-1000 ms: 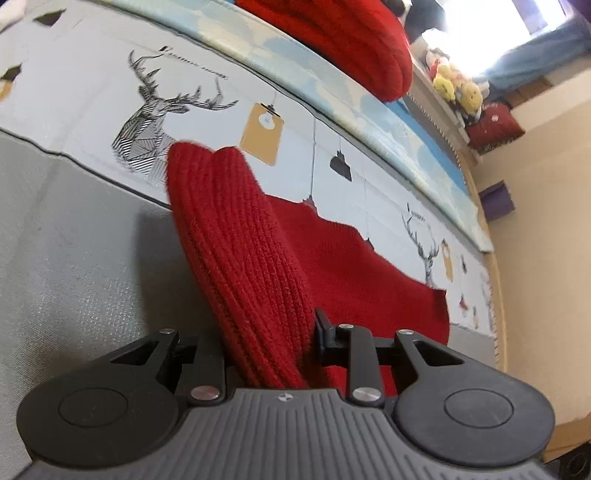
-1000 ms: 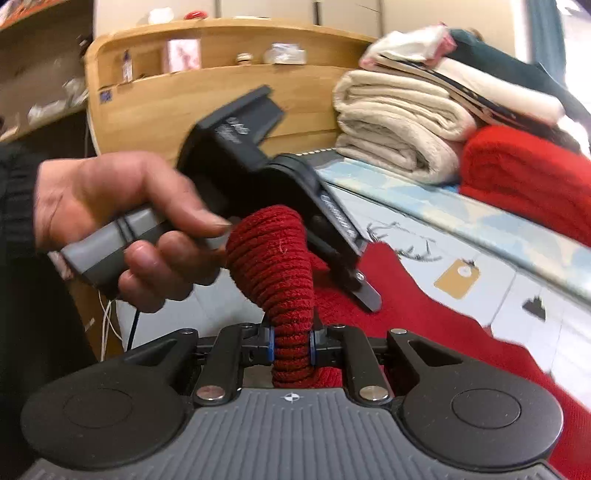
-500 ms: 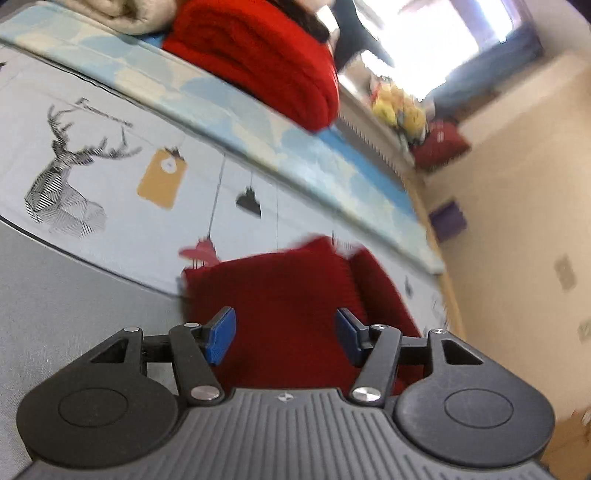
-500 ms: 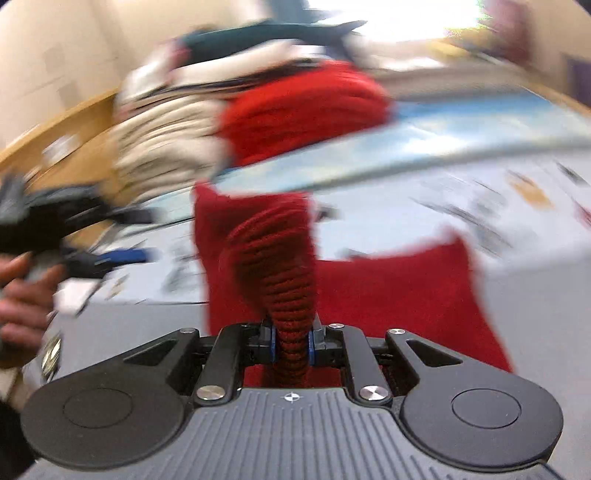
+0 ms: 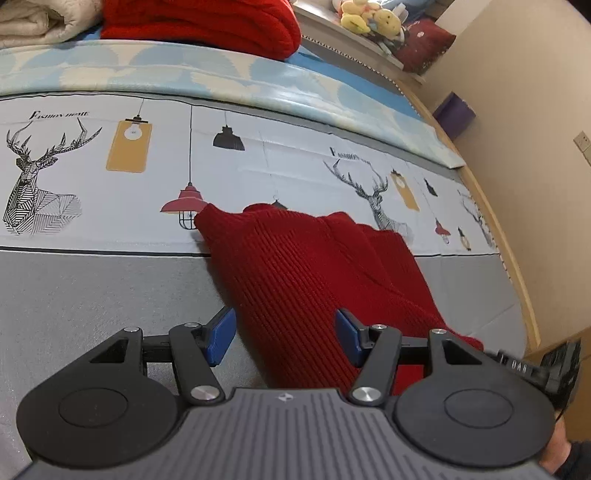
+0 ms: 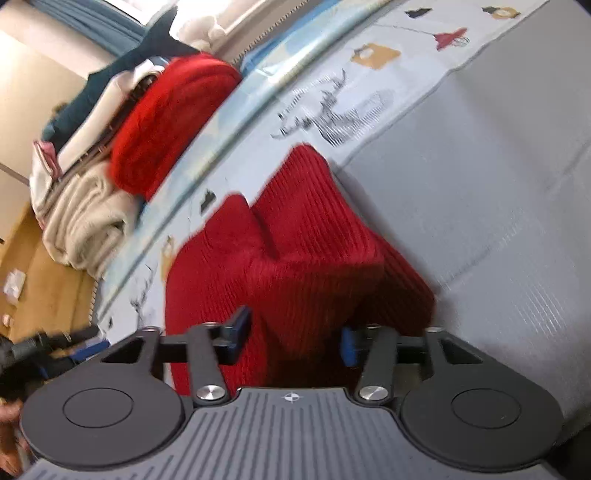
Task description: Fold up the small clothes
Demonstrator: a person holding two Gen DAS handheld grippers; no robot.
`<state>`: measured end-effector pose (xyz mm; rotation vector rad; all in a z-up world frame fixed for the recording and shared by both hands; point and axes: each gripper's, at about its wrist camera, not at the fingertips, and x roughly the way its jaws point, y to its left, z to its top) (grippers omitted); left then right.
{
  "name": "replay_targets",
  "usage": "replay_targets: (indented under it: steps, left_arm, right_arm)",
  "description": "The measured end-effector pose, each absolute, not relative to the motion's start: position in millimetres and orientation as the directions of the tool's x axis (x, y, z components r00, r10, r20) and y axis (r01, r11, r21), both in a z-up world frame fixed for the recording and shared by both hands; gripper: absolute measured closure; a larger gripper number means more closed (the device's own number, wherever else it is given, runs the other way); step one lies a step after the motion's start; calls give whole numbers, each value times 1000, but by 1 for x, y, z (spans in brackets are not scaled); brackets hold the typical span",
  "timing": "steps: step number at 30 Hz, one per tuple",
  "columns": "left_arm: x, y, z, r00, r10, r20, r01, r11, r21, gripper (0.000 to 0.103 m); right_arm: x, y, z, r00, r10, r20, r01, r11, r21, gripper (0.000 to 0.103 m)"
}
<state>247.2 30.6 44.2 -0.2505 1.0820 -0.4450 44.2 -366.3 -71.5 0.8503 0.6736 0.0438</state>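
Left wrist view: left tool point(image 5: 284, 341) sits at bottom centre, blue pads point(image 5: 221, 339) spread apart, nothing between them gripped. Red knit garment point(image 5: 295, 273) lies on the bed point(image 5: 92, 295), centre of frame, running from the deer-print sheet point(image 5: 110, 177) in mid frame down across the grey band to the tool. Its near edge passes between and under the pads; contact can't be told. Garment looks doubled over, with a second layer showing at right. Upper left: folded red blanket point(image 5: 199, 18) and a cream one point(image 5: 33, 18) beside it. Plush toys point(image 5: 365, 18) on a ledge at top right. Part of the other tool point(image 5: 546, 363) shows at the right edge.

Right wrist view, blurred: right tool point(image 6: 293, 338) at bottom centre, fingers apart, not clamped. Red knit garment point(image 6: 295, 251) bunched in frame centre on the bed point(image 6: 498, 203), rising in folds just beyond the pads point(image 6: 238, 332); fabric fills the gap, touching or not unclear. Stack of folded blankets point(image 6: 122, 155) in the upper left, red on top of cream. Deer-print sheet point(image 6: 332, 110) runs diagonally across the upper middle.
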Motion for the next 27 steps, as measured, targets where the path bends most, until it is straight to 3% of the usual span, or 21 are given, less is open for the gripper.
replay_targets:
  steps: [10, 11, 14, 15, 20, 22, 25, 27]
  left_arm:
    - [250, 40, 44, 394, -446, -804, 210, 895, -394, 39]
    - [250, 40, 44, 393, -446, -804, 213, 895, -392, 39]
    - [249, 38, 44, 390, -443, -808, 220, 896, -385, 39]
    - [249, 37, 43, 389, -441, -809, 221, 897, -383, 39]
    - [249, 31, 40, 380, -438, -815, 230, 898, -375, 39]
    - [249, 28, 38, 375, -432, -820, 236, 900, -366, 39]
    - [249, 26, 35, 366, -419, -831, 238, 906, -352, 39]
    - [250, 26, 33, 363, -410, -837, 233, 909, -345, 39]
  right_arm:
    - [63, -371, -69, 772, 273, -574, 225, 727, 649, 41]
    - [63, -371, -68, 772, 270, -575, 222, 734, 642, 44]
    - [58, -364, -60, 790, 246, -561, 174, 788, 591, 73]
    - [53, -360, -54, 805, 237, -543, 148, 807, 571, 77]
    - [27, -359, -30, 883, 220, -413, 77, 803, 592, 81]
    - [25, -364, -36, 873, 176, -455, 149, 793, 591, 81]
    - [42, -373, -62, 742, 169, -649, 284, 798, 532, 77]
    - [42, -381, -67, 710, 185, -679, 315, 779, 542, 67]
